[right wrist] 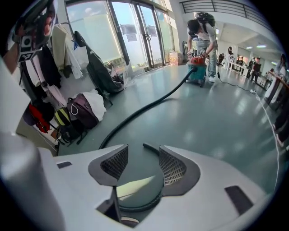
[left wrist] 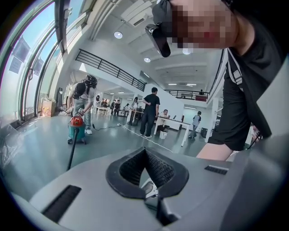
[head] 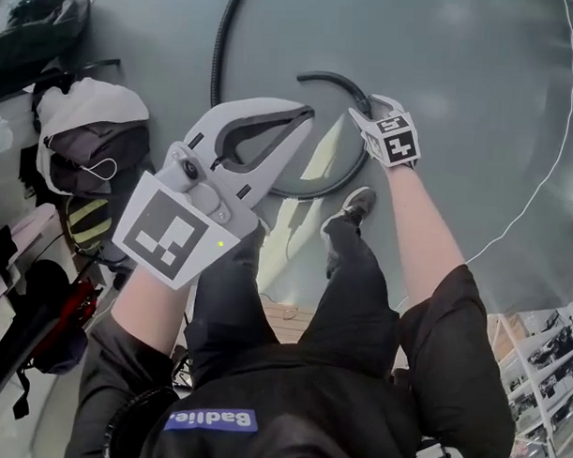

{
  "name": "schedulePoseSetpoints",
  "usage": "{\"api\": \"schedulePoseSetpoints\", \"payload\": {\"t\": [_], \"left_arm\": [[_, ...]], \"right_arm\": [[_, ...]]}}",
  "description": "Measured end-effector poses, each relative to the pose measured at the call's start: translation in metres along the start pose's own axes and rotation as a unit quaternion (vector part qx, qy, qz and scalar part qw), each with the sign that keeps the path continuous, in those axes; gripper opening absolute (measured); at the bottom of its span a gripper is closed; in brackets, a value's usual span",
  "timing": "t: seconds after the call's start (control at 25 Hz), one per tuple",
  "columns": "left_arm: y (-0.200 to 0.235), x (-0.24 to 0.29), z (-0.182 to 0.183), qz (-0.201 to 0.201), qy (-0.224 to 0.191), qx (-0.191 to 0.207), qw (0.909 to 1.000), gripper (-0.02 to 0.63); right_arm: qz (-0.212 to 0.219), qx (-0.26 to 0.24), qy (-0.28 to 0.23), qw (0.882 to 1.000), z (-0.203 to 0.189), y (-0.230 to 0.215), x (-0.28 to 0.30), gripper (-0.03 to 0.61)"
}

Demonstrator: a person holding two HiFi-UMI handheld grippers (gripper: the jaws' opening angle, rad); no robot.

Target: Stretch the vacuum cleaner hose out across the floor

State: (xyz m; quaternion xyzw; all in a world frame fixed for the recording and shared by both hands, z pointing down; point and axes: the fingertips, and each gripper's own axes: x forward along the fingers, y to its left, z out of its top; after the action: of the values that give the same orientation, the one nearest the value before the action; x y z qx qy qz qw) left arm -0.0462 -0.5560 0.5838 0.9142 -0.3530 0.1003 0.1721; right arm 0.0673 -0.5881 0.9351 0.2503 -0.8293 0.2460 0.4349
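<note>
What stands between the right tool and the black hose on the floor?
Nothing visible. The open right tool hangs close over the hose, whose curled end lies on bare floor at its tips. The person's shoe stands beside the loop, not between them.

right gripper (right wrist: 143, 157): jaws apart, nothing gripped. hose (right wrist: 149, 106): loops on floor beyond jaws, runs to vacuum cleaner (right wrist: 197, 72).
</note>
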Motion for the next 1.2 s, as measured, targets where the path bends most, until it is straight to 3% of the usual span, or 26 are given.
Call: {"api": "schedulePoseSetpoints", "payload": {"t": [0.16, 0.4, 0.64, 0.84, 1.2], "left_arm": [[0.028, 0.02, -0.049, 0.008, 0.001, -0.02, 0.9998, -0.005], [0.053, 0.057, -0.112, 0.004, 0.001, -0.002, 1.0, -0.005], [0.062, 0.084, -0.153, 0.003, -0.009, 0.006, 0.9999, -0.005], [0.074, 0.086, -0.179, 0.008, -0.014, 0.009, 0.9998, -0.005], [0.092, 0.077, -0.203, 0.015, -0.017, 0.0, 0.9998, -0.005]], "right_arm": [[-0.014, -0.004, 0.044, 0.999, -0.041, -0.032, 0.067, 0.215], [-0.032, -0.018, 0.105, 0.994, -0.11, -0.081, 0.161, 0.221], [-0.038, 0.033, 0.116, 0.992, -0.164, -0.116, 0.224, 0.221], [-0.062, -0.004, 0.137, 0.989, -0.185, -0.139, 0.261, 0.221], [-0.05, -0.04, 0.177, 0.982, -0.193, -0.148, 0.295, 0.221]]}}
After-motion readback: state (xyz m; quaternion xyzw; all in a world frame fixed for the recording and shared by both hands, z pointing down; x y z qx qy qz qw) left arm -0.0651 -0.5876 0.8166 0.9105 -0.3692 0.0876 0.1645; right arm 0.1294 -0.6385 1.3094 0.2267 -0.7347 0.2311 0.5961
